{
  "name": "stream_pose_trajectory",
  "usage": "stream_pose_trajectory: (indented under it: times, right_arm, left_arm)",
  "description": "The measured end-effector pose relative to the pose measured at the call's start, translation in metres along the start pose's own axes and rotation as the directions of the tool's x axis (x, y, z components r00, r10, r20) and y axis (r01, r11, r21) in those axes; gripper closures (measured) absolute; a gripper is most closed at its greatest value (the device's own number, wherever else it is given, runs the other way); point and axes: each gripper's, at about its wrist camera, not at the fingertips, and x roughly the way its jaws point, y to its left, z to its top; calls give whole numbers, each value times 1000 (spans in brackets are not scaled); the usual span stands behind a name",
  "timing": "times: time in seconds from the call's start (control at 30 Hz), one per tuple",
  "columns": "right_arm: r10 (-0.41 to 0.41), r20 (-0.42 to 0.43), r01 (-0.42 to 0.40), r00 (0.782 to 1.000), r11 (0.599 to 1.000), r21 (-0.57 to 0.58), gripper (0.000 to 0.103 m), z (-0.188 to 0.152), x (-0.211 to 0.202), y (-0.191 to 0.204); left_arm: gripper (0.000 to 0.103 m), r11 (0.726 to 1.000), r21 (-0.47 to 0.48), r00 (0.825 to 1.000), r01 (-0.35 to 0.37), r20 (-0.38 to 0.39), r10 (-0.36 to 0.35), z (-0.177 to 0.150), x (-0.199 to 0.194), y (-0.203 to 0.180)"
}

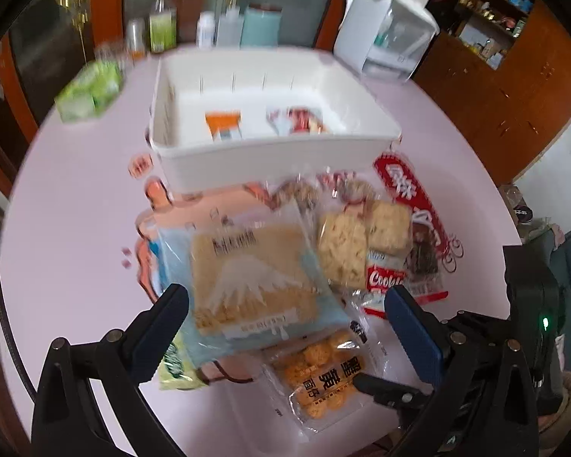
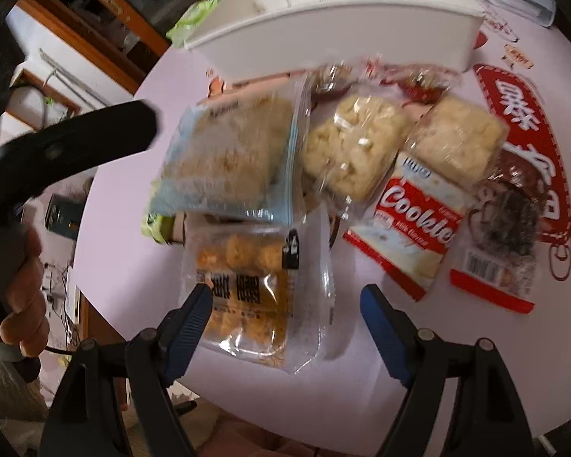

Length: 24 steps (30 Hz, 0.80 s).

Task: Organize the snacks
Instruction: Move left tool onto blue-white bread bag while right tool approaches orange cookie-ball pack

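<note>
A white bin [image 1: 247, 160] stands on the pink round table, also in the right wrist view [image 2: 323, 34]; two snack packs lie inside. In front of it lies a pile of snacks: a light-blue cake pack [image 1: 255, 285] [image 2: 228, 160], an orange snack-ball pack [image 1: 319, 384] [image 2: 247, 297], two crisp-rice packs [image 2: 350, 148], a red Cookies pack [image 2: 415, 224]. My left gripper [image 1: 285, 316] is open just above the blue pack. My right gripper [image 2: 285, 308] is open around the orange pack's near end.
Bottles and jars [image 1: 163, 23], a green pack [image 1: 91, 87] and a white appliance [image 1: 384, 34] stand at the table's far edge. A wooden cabinet [image 1: 506, 87] is behind on the right. Bare table [image 1: 76, 228] lies left of the pile.
</note>
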Motion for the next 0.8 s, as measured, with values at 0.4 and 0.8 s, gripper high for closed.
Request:
stream_pose_trajectory:
  times: [0.4,0.8]
  right_arm:
    - [20,-54,-25,998,995,-98,23,0,23,9]
    - [56,-100,-70,993,986,-150,27,14,40,19]
  left_arm:
    - [1,997,-59,989,-57,-140,48,-3,67,12]
    - [0,973,23,957,-229,-177,229,9,99,-4]
